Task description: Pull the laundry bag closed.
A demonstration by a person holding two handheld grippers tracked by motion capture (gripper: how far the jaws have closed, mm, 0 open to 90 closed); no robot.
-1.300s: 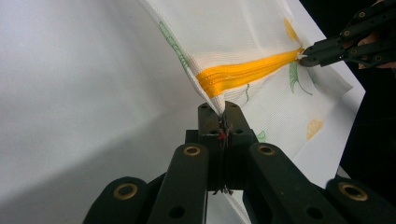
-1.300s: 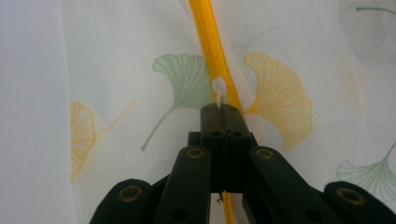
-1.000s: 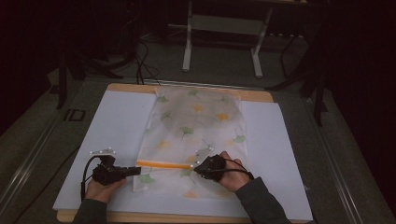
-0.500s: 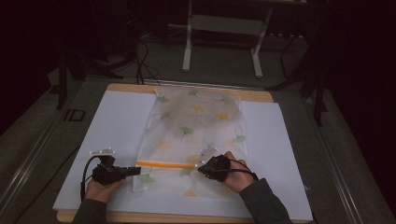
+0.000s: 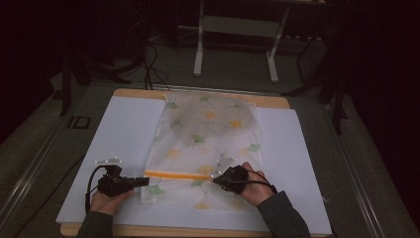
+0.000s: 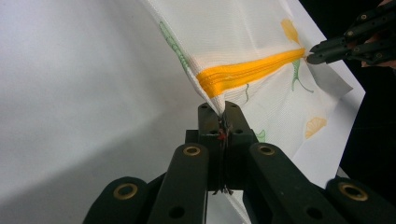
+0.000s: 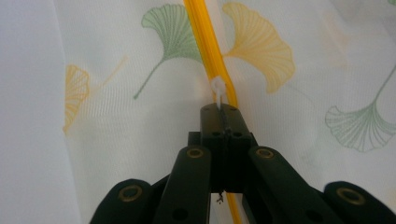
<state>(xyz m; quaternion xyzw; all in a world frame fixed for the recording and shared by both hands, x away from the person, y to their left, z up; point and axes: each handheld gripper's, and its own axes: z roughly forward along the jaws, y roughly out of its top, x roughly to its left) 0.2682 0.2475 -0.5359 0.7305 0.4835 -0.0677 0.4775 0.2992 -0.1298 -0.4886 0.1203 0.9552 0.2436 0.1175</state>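
The mesh laundry bag [image 5: 208,144] is laid flat on the white sheet [image 5: 124,134] that covers the table, its ginkgo-leaf print facing up and its orange zipper [image 5: 176,174] running straight across near the person's edge — from about nine o'clock to three o'clock in the high view. The left gripper [image 5: 143,181] is clamped shut on the bag's fabric at the nine-o'clock end of the zipper; in the left gripper view [image 6: 218,109] the cloth is seen pinched between the closed jaws and lifted slightly off the sheet. The right gripper [image 5: 217,179] is closed on the small white zipper pull [image 7: 218,91], which is seen in the right gripper view gripped just beyond the jaw tips [image 7: 219,111]. The zipper's long axis is thus stretched between the two grippers, the pull lying toward three o'clock from the left gripper's hold. Any travel of the pull is judged to be along that line, with the left gripper serving as the anchor. Compared with the frame a second ago, the right gripper is found a little farther toward three o'clock — more orange zipper is exposed between the grippers — while the left gripper is unmoved.
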